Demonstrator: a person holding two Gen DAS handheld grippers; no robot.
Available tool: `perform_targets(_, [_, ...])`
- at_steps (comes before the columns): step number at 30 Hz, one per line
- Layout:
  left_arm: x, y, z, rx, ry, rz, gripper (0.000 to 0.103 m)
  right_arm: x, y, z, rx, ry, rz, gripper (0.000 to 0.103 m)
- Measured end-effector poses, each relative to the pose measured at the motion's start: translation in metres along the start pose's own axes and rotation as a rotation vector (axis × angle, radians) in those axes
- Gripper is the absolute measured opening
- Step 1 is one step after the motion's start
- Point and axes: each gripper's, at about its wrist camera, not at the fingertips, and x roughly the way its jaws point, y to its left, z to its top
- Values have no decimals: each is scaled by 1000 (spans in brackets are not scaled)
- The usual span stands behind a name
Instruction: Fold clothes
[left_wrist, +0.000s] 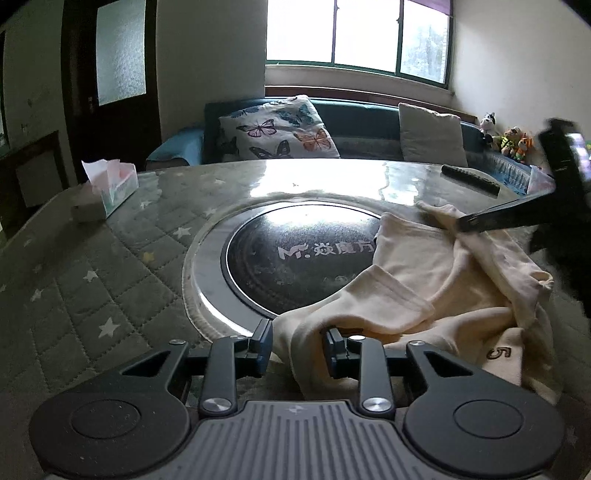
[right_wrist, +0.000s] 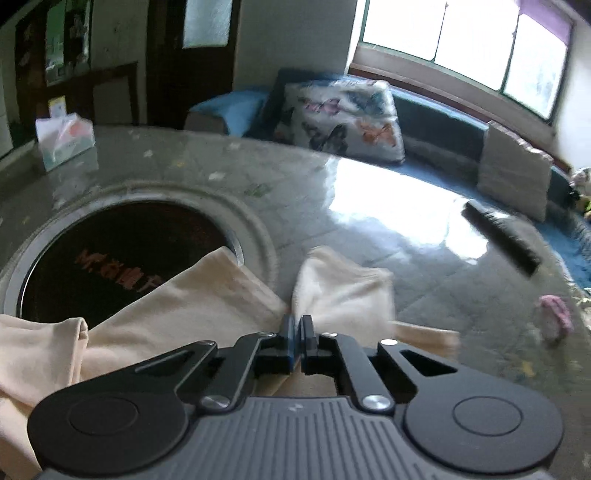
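Observation:
A cream garment (left_wrist: 436, 295) lies crumpled on the right half of the quilted table, partly over the black round hob. My left gripper (left_wrist: 297, 349) is open, its jaws standing either side of the garment's near edge. My right gripper (right_wrist: 297, 328) is shut on a pinched fold of the cream garment (right_wrist: 340, 284) and holds it above the table. It also shows in the left wrist view (left_wrist: 465, 224) as a dark arm clamping the cloth at the far right.
A black round hob (left_wrist: 295, 254) is set in the table's middle. A tissue box (left_wrist: 110, 184) stands at the far left. A black remote (right_wrist: 502, 240) lies at the far right, a small pink thing (right_wrist: 556, 317) near it. A sofa with cushions is behind.

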Motion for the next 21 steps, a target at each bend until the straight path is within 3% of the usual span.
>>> perform_targets(2, [1,2,-1,-5,2,5,15,-20,-14,-4,25,-37,-26,2])
perform_targets(5, [3,6,-3,-12,4,13,10,-52,-36,-13,67,-87,-56,2])
perform_targets(12, [-13,10,-7,-38,-26,36,7,-127,-91,-62,187,-136,-145,2])
perform_targets(21, [-46,15,-18,-66,-42,54,7,-188,-131,-157,395,-78,-267,2])
